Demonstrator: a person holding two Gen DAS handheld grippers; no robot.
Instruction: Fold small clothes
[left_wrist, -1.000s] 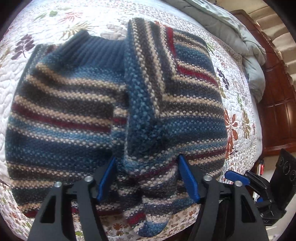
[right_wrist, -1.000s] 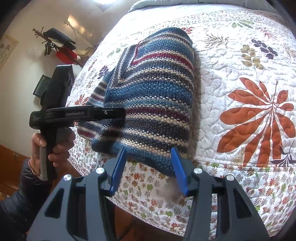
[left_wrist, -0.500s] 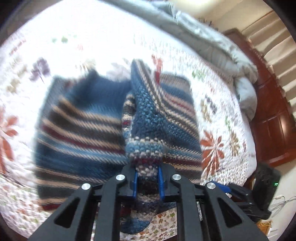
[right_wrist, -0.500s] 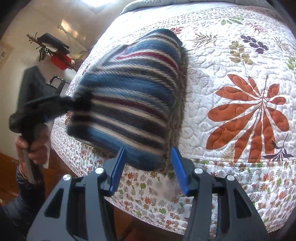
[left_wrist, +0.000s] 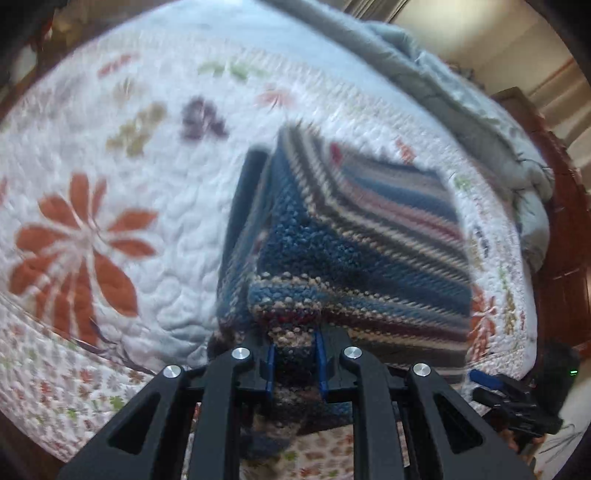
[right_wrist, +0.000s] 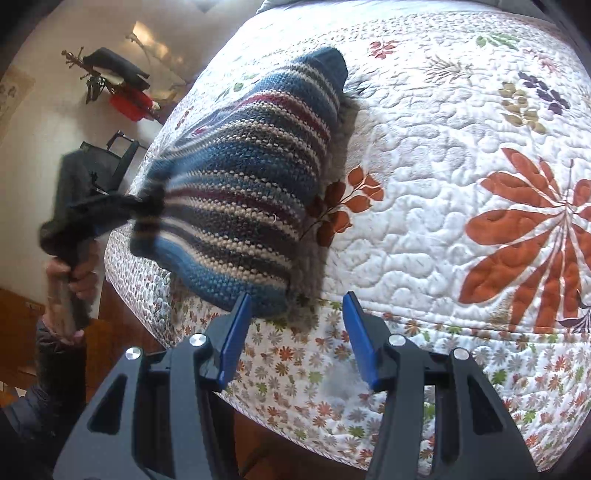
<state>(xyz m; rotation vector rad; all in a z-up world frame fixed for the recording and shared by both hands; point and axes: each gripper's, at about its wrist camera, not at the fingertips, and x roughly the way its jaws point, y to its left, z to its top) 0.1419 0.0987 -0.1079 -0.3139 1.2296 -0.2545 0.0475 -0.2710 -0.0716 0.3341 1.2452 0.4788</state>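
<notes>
While clamped in the left tool (left_wrist: 294, 363), chunky striped knit sweater (left_wrist: 354, 251) over puffy quilt (left_wrist: 177, 229); right tool (right_wrist: 295, 338) wide, empty.

Striped sweater (right_wrist: 251, 192) on floral quilt (right_wrist: 443, 206)

Two wrist fisheyes, both looking along their own claws onto the bed from its near edge.

Left wrist view: very close, just behind the left gripper (left_wrist: 294, 363), facing across the quilt (left_wrist: 155, 229) toward a grey duvet (left_wrist: 476, 122) far beyond the fingertips. Right wrist view: set back off the bed edge behind the right gripper (right_wrist: 297, 338), facing up the quilt (right_wrist: 443, 192). Shared: the striped sweater (left_wrist: 369, 243) (right_wrist: 251, 184), the orange flower print, and each other's gripper, left gripper (right_wrist: 107, 210) far left of the right claw, right gripper (left_wrist: 517, 402) far right of the left.
</notes>
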